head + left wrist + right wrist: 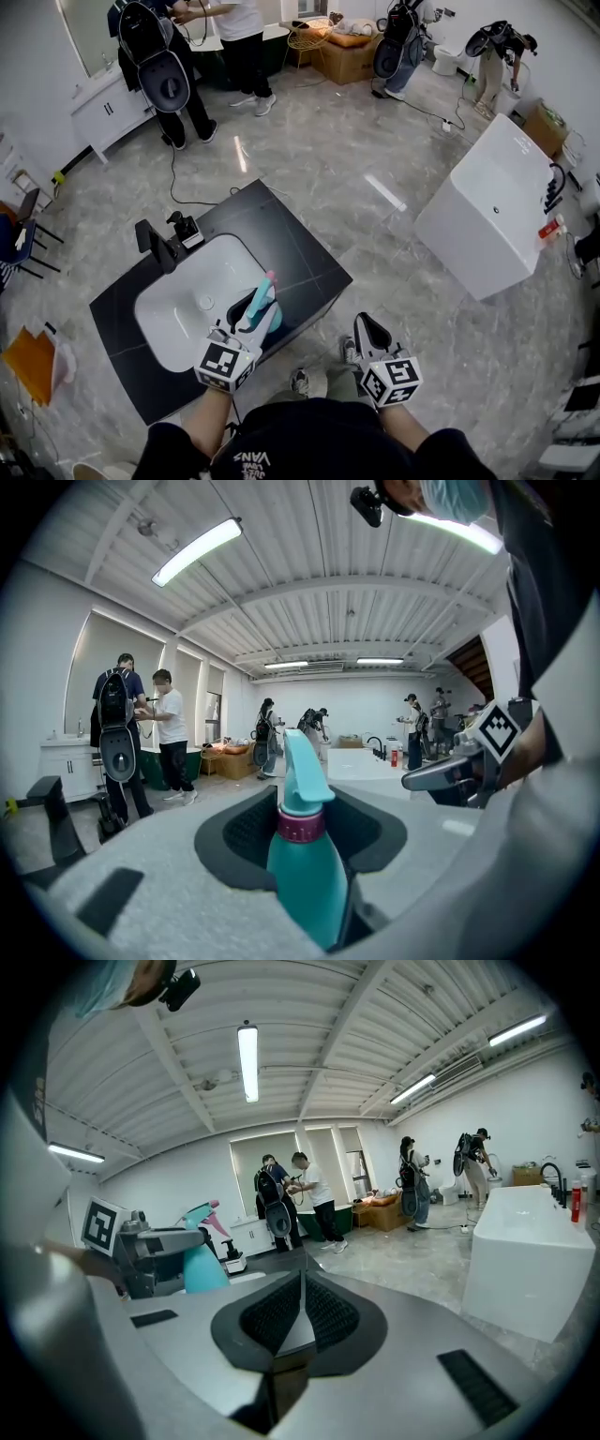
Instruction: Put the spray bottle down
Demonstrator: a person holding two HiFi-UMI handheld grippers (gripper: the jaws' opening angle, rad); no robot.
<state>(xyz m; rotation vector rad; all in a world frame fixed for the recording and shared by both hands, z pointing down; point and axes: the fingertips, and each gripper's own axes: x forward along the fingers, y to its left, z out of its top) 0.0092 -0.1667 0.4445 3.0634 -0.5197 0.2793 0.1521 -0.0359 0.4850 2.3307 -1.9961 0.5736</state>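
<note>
Standing upright between the jaws of the left gripper (255,317), the spray bottle (305,878) is pinched on its shoulder, just below the neck. Its body is teal and narrows up to a ribbed magenta collar, topped by a paler teal spray head. From the right gripper view, a pink piece shows at the front of that head. The bottle hangs over the front edge of the black countertop (305,267), beside the white basin (178,319). The right gripper (298,1309) is off to the side over the floor, its jaws pressed together on nothing.
</note>
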